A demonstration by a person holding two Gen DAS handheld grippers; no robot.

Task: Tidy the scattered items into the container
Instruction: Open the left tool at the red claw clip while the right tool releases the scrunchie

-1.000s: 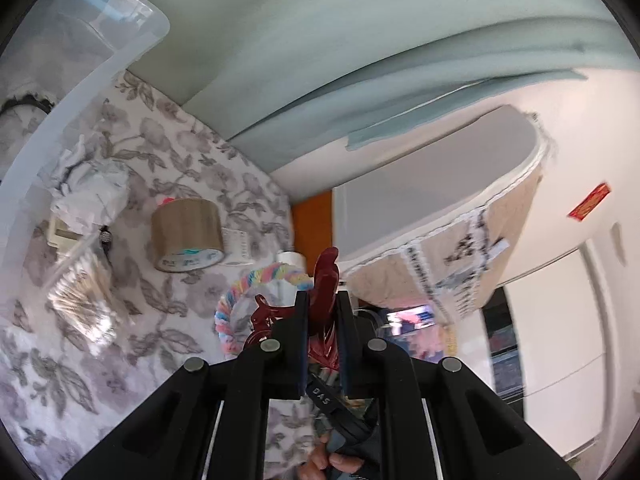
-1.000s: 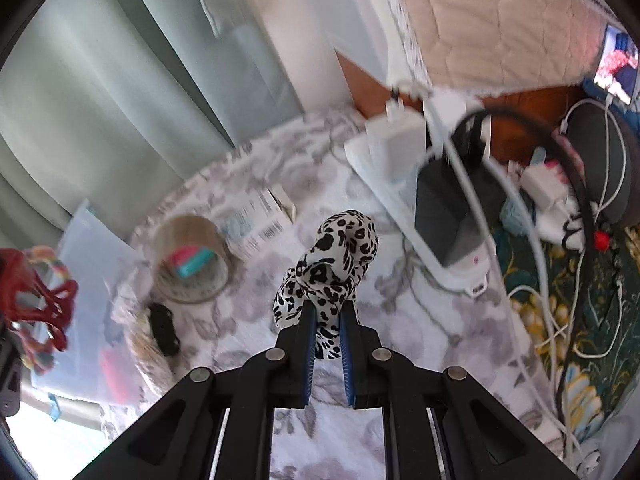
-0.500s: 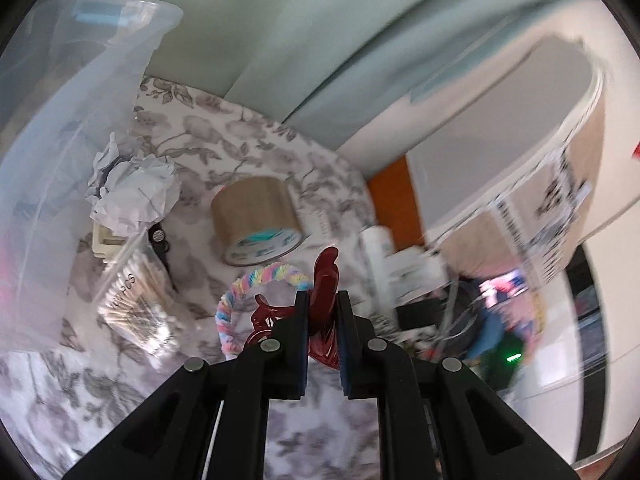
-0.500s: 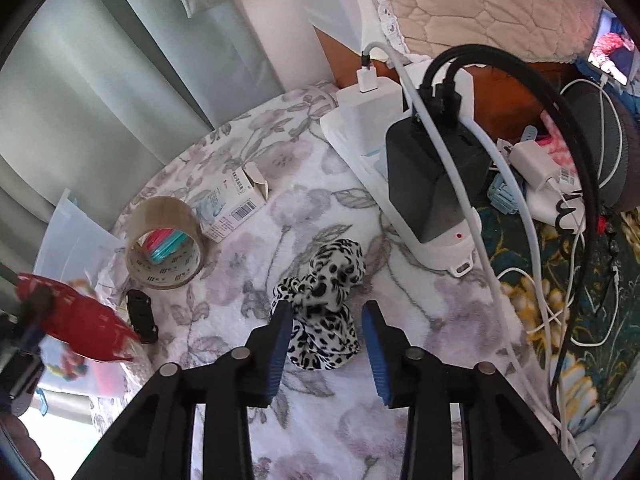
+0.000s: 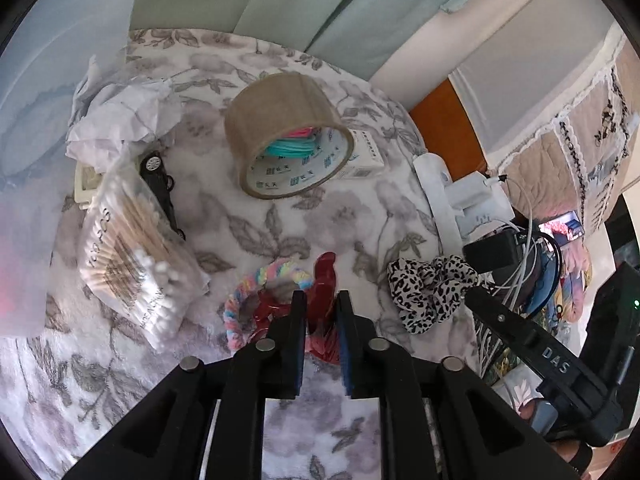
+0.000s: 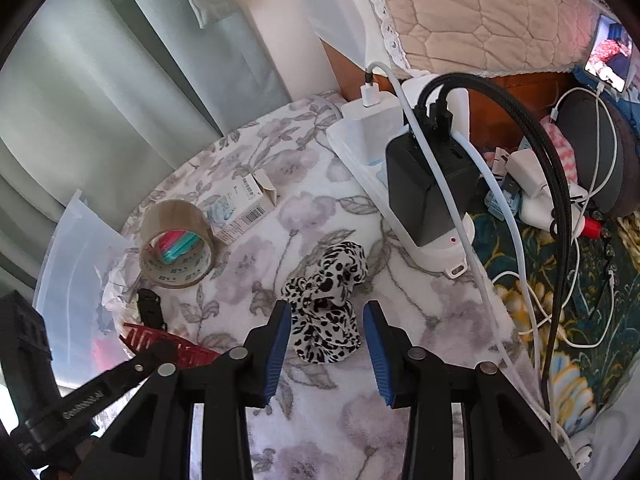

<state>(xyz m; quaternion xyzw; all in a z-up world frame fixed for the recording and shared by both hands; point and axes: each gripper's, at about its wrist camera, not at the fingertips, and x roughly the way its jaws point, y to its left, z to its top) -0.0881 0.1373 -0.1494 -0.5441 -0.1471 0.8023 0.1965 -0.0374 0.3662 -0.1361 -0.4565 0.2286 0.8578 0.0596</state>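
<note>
Lying at lower centre of the right wrist view, the leopard-print scrunchie [image 6: 326, 304] sits on the floral cloth [image 6: 400, 320] between the parted right gripper [image 6: 326, 340], untouched; a second ago it was pinched and lifted. A clear container [image 6: 80, 280] fills the left edge, with a tape roll [image 5: 288, 144] above centre. The left gripper [image 5: 321, 336], jaws opening, has a red hair claw [image 5: 324, 280] between them, now down on the cloth beside a pastel braided ring [image 5: 240, 312].
</note>
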